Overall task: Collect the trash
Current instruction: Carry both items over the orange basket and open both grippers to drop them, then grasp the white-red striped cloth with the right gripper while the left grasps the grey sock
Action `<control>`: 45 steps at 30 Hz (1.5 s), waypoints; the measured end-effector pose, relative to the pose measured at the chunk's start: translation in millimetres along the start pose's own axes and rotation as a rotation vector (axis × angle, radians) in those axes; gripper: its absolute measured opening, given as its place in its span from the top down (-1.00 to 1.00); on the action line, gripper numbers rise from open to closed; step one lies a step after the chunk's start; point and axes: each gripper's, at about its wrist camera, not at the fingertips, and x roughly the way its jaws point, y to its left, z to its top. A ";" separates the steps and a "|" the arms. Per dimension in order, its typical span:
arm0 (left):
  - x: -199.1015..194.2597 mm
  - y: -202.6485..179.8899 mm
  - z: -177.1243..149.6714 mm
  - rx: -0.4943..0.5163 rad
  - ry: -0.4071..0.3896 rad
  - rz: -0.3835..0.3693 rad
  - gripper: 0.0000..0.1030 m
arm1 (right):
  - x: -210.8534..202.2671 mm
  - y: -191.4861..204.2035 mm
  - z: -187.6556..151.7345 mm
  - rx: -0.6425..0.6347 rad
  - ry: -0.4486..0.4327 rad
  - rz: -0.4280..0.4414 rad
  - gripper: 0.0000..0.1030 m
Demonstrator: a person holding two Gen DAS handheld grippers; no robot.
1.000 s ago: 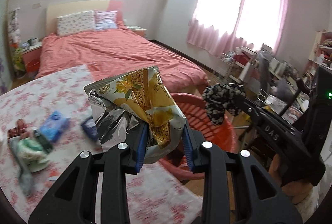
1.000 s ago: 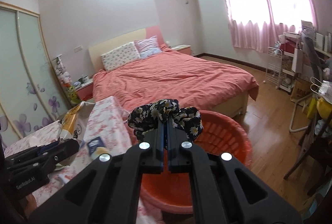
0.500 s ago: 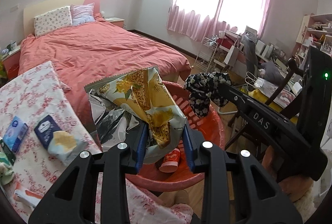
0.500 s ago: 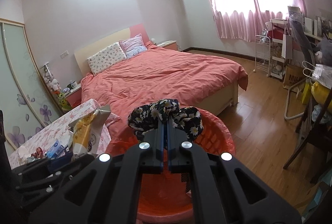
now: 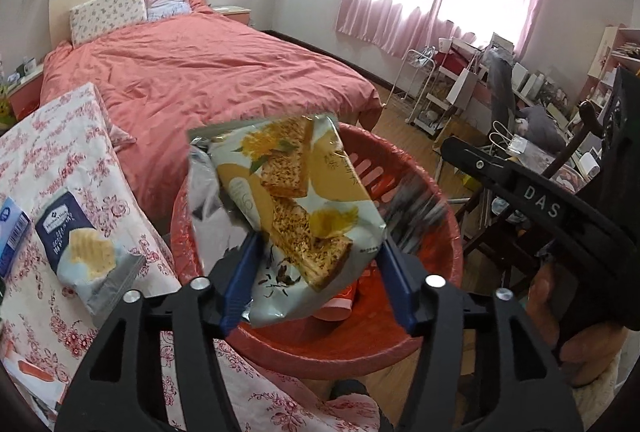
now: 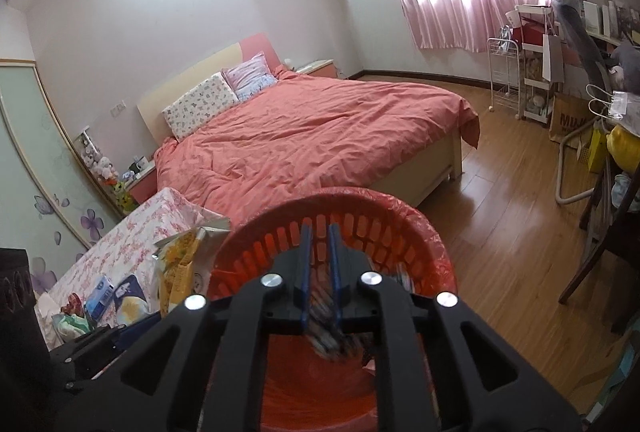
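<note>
We held the left gripper (image 5: 320,268) over the red basket (image 5: 436,336), and its jaws had just been opening: they stood spread, the blue pads (image 5: 244,272) clear of the yellow snack wrapper (image 5: 296,200) that still hung between them, tilted, above the basket's mouth. Our right gripper (image 6: 319,264) had also just been parting its jaws; they stood slightly apart with nothing pinched, and the dark flowered cloth (image 6: 332,340) showed as a blur below the pads, inside the basket (image 6: 400,216). In the left wrist view the same blur (image 5: 416,208) lay against the basket's far wall. An orange cup (image 5: 340,306) lay in the basket's bottom. Beside the basket stood the table (image 5: 64,136) under its rose-printed cloth; a blue chip bag (image 5: 80,252) lay near the edge nearest the basket, a small blue packet (image 5: 12,236) just beyond it. The bed (image 5: 208,72) with its coral cover stood behind.
</note>
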 end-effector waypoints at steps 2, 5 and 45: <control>0.2 1.6 -0.9 -0.003 0.007 0.004 -0.23 | 1.8 -2.1 -1.0 0.002 0.004 -0.004 0.62; -0.4 3.3 -1.9 -0.010 0.008 0.009 -0.36 | 0.0 -5.3 -2.3 0.006 0.001 -0.013 0.60; -163.5 189.6 -92.3 -0.310 -0.089 0.549 -0.54 | -32.4 179.2 -83.1 -0.322 0.164 0.209 0.52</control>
